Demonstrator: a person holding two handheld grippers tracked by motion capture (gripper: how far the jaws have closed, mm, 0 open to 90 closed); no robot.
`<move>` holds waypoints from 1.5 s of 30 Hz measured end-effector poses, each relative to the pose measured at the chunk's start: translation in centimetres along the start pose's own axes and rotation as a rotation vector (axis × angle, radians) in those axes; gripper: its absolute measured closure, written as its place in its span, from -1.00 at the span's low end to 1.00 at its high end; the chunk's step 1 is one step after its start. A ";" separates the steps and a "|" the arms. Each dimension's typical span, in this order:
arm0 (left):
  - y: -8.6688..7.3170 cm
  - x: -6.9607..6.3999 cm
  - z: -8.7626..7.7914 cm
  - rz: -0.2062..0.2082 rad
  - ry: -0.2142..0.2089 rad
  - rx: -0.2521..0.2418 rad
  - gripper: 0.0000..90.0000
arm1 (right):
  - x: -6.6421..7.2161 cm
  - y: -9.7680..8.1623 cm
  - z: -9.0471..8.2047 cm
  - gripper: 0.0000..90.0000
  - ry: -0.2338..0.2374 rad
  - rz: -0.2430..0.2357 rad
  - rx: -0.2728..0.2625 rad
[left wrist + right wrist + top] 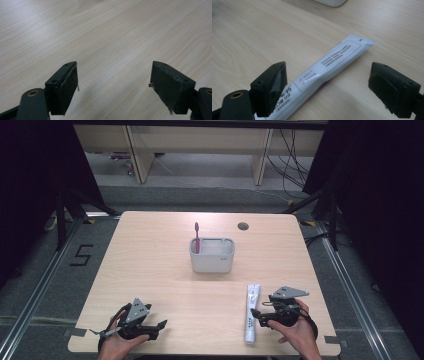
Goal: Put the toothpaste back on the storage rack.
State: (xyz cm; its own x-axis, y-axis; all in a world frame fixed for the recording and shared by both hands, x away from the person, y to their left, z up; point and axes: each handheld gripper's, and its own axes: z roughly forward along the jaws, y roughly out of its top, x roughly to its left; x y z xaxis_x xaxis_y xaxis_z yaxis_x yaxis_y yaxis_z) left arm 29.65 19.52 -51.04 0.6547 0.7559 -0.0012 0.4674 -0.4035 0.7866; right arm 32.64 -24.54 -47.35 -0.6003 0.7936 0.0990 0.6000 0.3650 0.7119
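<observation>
A white toothpaste tube (251, 312) with printed text lies flat near the table's front right. In the right gripper view the tube (332, 60) runs diagonally between the two jaws, and neither pad touches it. My right gripper (257, 314) (328, 72) is open, held low over the tube and pointing left. At the front left, my left gripper (159, 326) (113, 75) is open over bare wood with nothing between its jaws. A pale grey holder (212, 260) stands mid-table with a pink toothbrush (196, 236) upright in its left corner.
The wooden table (150, 270) has a round cable hole (243, 226) at the back right. Its front edge runs just under both hands. Dark curtains and metal floor rails flank the table, and a "5" mark (81, 255) is on the floor at left.
</observation>
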 end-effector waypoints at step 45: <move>0.1 -0.4 0.2 0.017 -0.005 0.023 -0.50 | 0.9 1.4 2.7 -0.05 0.023 -0.087 0.249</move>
State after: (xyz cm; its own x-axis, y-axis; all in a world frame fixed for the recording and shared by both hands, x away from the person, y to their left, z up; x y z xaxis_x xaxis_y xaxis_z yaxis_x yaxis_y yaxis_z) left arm 29.57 19.12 -51.07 0.6659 0.7460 0.0087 0.4694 -0.4281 0.7723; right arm 34.34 -22.07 -48.15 -0.6655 0.7438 0.0621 0.6553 0.5424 0.5258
